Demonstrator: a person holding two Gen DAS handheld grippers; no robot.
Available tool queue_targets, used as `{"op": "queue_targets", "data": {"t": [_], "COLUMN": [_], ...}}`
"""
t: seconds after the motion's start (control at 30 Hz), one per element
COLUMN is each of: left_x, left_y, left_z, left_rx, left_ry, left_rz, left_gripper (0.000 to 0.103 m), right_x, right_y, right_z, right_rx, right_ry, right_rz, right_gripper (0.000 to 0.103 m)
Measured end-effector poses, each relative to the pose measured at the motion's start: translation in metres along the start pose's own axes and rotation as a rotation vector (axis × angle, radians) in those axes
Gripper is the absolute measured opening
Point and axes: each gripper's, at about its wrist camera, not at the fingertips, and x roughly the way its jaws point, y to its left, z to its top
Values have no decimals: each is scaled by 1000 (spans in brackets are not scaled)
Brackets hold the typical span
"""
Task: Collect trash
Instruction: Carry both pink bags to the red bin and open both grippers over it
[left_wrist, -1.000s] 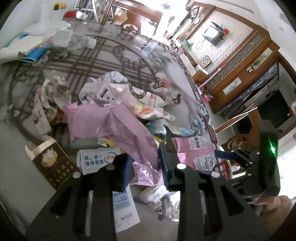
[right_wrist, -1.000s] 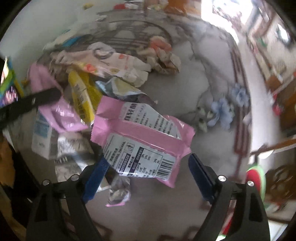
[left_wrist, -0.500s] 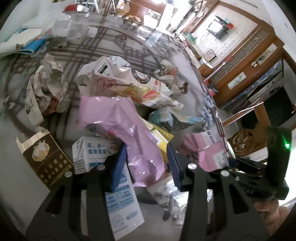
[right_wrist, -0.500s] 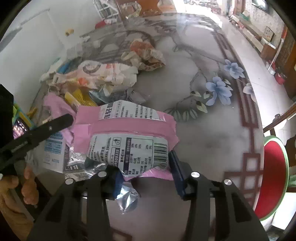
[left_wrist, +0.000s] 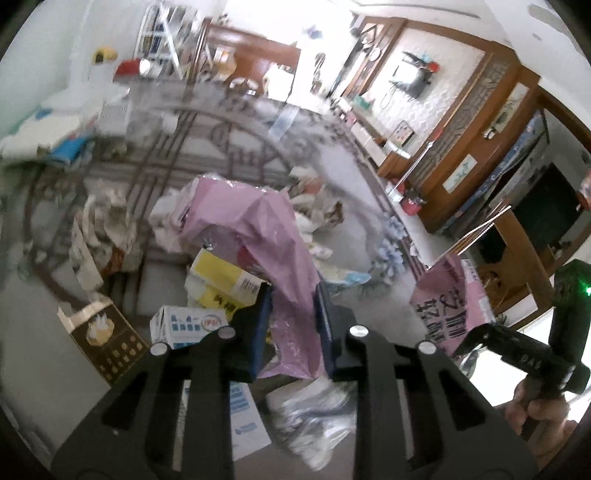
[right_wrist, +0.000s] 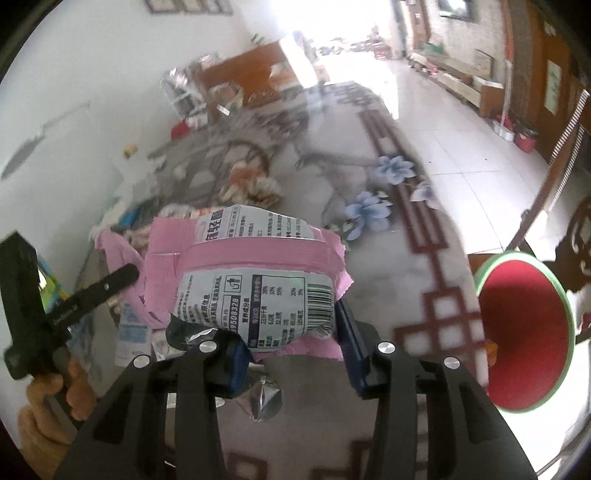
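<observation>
My left gripper is shut on a crumpled pale purple plastic bag and holds it lifted above the trash pile on the patterned table. My right gripper is shut on a pink snack wrapper with a barcode label, raised off the table. That wrapper also shows in the left wrist view, with the right gripper's body below it. The left gripper's body shows at the left of the right wrist view.
Loose trash lies on the table: a yellow carton, a blue-and-white carton, a brown box, crumpled paper, a silver foil scrap. A red stool stands right of the table edge. Wooden cabinets are behind.
Both grippers have risen, each lifting its wrapper off the pile. The right gripper closed on the pink wrapper about a second ago.
</observation>
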Motion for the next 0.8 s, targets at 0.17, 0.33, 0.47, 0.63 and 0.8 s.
{"op": "queue_targets", "data": {"t": [0.17,0.33,0.47,0.63,0.8], "left_x": [-3,-6,-9,-6,2], "left_y": [-15,-32,-52,-83,-121], "left_z": [-1,-2,-5,-12,-18], "left_rx": [49,91,124,143,197], "left_ry": [-21,-27,-43,-23,4], "left_rz": [14,13,8,-36,-78], "left_gripper": [24,24,24,24,24], "right_x": [-27,-48,-62,-75,-85], "right_y": [-19,-43,-62,-82,-101], "right_z": [-4,-9,-14,-19,-23], "right_rx": [71,140,183,238,274], "right_ry": [-51,-80,-105,-140,-169], "right_rz": [5,9,21,37,45], "right_gripper": [41,41,41,41,41]}}
